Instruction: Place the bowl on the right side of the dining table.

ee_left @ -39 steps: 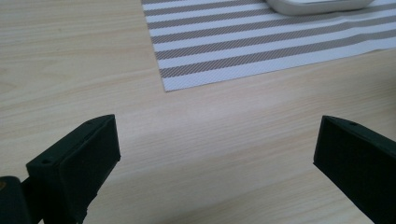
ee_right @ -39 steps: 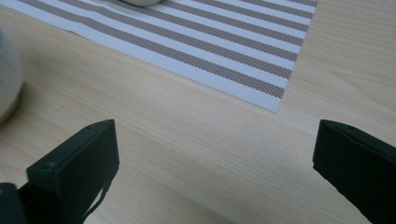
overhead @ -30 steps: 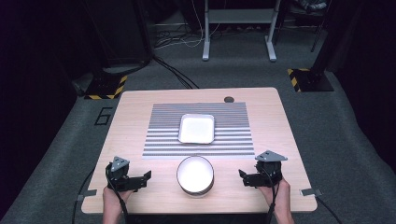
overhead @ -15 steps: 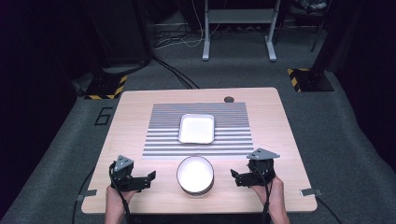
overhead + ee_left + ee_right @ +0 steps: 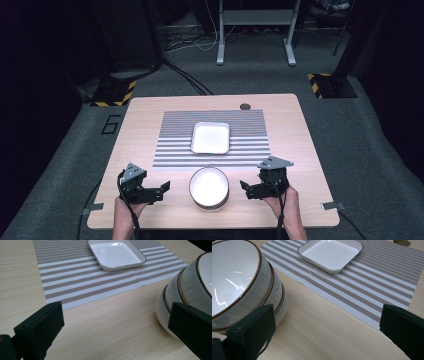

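Item: stack of nested white bowls (image 5: 209, 187) with brown rims, standing on the bare wood of the counter (image 5: 305, 140) at its near edge, just near of the striped placemat (image 5: 212, 140); a square white dish (image 5: 211, 138) lies on the mat beyond. Risk, as I judge it: the bowls sit loosely one inside another, so a pinch on the top rim alone could lift one bowl and tilt or rattle the rest, and glazed walls may slip between hard pads; a push from one side only could slide the stack toward the near edge. Left gripper (image 5: 161, 190): I have its fingers (image 5: 40, 326) wide apart, holding nothing, pointing at the stack from the left and not touching it. Right gripper (image 5: 245, 189): fingers (image 5: 252, 325) likewise spread wide, empty, just right of the stack, with no contact that I can see.
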The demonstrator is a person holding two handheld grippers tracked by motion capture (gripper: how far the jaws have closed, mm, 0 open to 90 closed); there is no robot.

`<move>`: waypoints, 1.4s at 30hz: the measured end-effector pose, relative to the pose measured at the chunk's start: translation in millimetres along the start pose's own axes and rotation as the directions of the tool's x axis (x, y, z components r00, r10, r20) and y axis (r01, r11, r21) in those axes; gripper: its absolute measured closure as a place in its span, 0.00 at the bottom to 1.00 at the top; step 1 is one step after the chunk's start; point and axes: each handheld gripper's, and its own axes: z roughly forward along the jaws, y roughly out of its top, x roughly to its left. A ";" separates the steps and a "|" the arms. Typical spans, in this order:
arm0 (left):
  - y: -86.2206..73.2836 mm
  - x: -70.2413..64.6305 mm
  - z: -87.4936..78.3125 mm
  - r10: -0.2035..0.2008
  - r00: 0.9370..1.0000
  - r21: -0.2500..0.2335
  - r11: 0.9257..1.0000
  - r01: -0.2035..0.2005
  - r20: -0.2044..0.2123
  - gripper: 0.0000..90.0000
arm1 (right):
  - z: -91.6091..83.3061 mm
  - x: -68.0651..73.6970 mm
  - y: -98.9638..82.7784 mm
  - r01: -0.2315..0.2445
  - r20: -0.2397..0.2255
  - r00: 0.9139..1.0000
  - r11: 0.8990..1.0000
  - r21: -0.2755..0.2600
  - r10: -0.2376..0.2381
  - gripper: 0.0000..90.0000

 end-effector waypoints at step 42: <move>26.9 -35.4 3.7 0.080 0.990 -0.005 0.997 -0.080 0.116 0.00 | 2.5 38.8 36.9 0.100 -0.089 0.991 0.995 0.001 -0.099 0.00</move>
